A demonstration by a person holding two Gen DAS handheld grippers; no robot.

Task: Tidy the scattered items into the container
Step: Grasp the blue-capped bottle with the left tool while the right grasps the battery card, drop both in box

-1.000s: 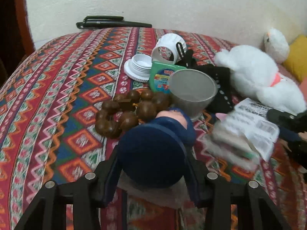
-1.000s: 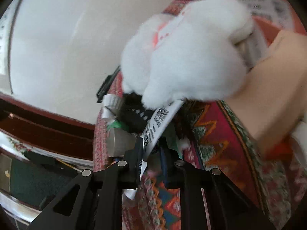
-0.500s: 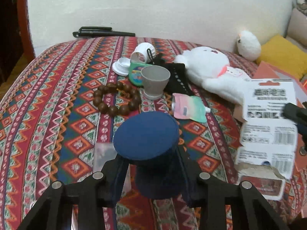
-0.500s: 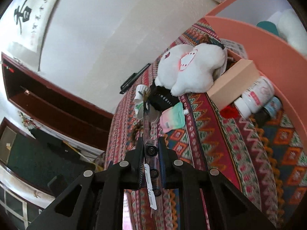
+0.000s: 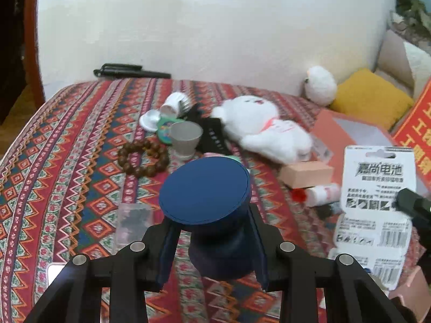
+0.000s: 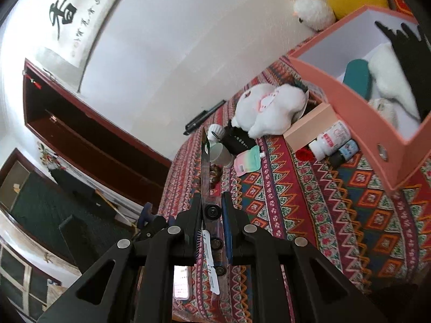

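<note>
Compared with one second ago, both of my grippers have lifted away from the patterned red bedcover (image 5: pixel 67 140): the left gripper (image 5: pixel 212 245) then had the dark blue round-topped figurine (image 5: pixel 206 188) low among the clutter, and now carries it clamped between its fingers, high above the cloth. The right gripper (image 6: pixel 212 212) was pressed close to the white plush toy (image 6: pixel 269 113) and now stands back, closed on the flat white battery card pack (image 5: pixel 377 188), which I see edge-on in its own view. So two items are picked and on the way to the open salmon-pink cardboard box (image 6: pixel 350 99), on the right side of the bed. It already holds something teal, white and black; I cannot identify these well. The brown wooden bead bracelet (image 5: pixel 144 157), grey plastic cup (image 5: pixel 186 137) and pastel pouch (image 6: pixel 246 160) lie outside it.
</note>
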